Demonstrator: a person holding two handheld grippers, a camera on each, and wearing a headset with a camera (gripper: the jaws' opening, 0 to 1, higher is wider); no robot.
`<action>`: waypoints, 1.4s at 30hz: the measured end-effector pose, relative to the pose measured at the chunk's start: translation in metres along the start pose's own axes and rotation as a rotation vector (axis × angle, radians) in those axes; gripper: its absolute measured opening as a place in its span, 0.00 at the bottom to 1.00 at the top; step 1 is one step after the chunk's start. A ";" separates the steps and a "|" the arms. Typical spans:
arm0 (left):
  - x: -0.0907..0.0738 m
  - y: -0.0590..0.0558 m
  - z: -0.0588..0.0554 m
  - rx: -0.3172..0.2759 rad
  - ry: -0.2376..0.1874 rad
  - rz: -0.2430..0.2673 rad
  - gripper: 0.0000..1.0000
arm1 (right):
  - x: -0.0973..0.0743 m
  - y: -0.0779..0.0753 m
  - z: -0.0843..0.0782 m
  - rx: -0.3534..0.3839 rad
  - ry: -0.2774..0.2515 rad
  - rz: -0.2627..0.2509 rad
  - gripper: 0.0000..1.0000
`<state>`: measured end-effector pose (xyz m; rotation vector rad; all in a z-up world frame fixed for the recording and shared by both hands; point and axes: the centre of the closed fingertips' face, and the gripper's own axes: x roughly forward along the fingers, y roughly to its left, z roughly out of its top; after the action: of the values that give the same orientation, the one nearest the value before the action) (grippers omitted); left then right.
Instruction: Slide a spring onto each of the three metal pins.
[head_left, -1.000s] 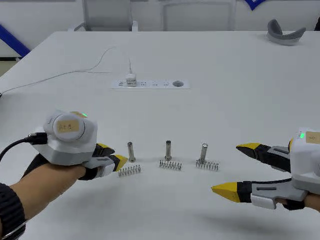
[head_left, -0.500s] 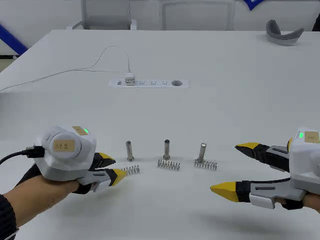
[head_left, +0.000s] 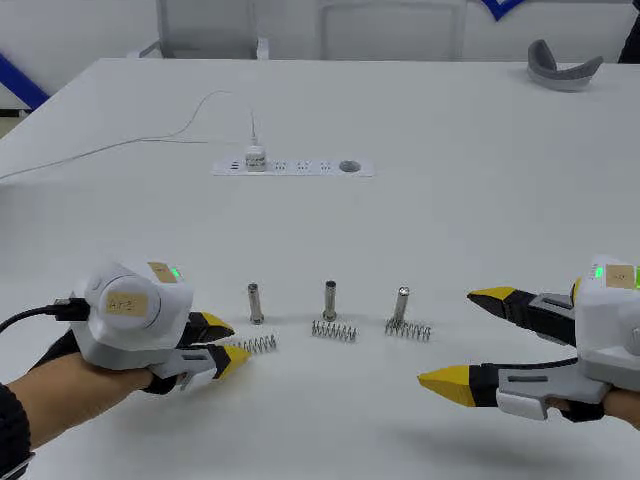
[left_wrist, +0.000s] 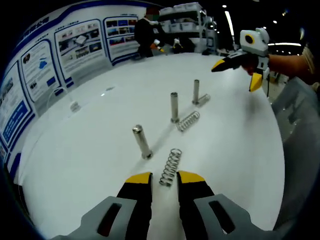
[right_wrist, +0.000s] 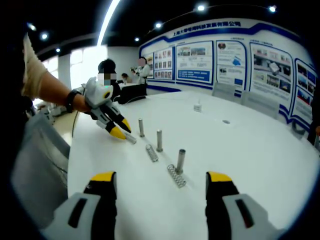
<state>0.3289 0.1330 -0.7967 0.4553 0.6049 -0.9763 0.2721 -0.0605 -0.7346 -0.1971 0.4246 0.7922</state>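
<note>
Three upright metal pins stand in a row on the white table: left pin (head_left: 255, 302), middle pin (head_left: 330, 298), right pin (head_left: 401, 303). In front of each lies a spring: left spring (head_left: 255, 345), middle spring (head_left: 334, 331), right spring (head_left: 408, 330). My left gripper (head_left: 226, 341) sits low at the left spring's outer end. Its jaws are narrowly open, and the near end of that spring (left_wrist: 171, 166) lies between the tips of the left gripper (left_wrist: 164, 177), untouched as far as I can tell. My right gripper (head_left: 462, 337) hovers wide open to the right of the row, holding nothing.
A white power strip (head_left: 293, 167) with a plugged-in cable lies further back at the table's middle. A grey curved object (head_left: 563, 66) rests at the far right corner. Chairs stand behind the table's far edge.
My left gripper has rolled and dropped towards the table, bringing its tips around the left spring's end. The right gripper holds its place. The head camera has shifted slightly.
</note>
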 end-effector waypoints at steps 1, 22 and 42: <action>0.000 0.000 0.000 0.004 0.002 0.000 0.19 | 0.000 0.000 0.000 0.000 0.000 0.000 0.74; 0.002 -0.002 -0.001 0.036 0.013 0.005 0.10 | -0.001 0.005 0.005 -0.017 0.002 0.010 0.74; -0.017 -0.039 0.035 0.090 -0.107 -0.057 0.10 | 0.002 0.018 0.012 -0.037 0.016 0.049 0.67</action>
<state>0.2971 0.1033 -0.7623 0.4646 0.4806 -1.0791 0.2640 -0.0430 -0.7250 -0.2286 0.4310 0.8481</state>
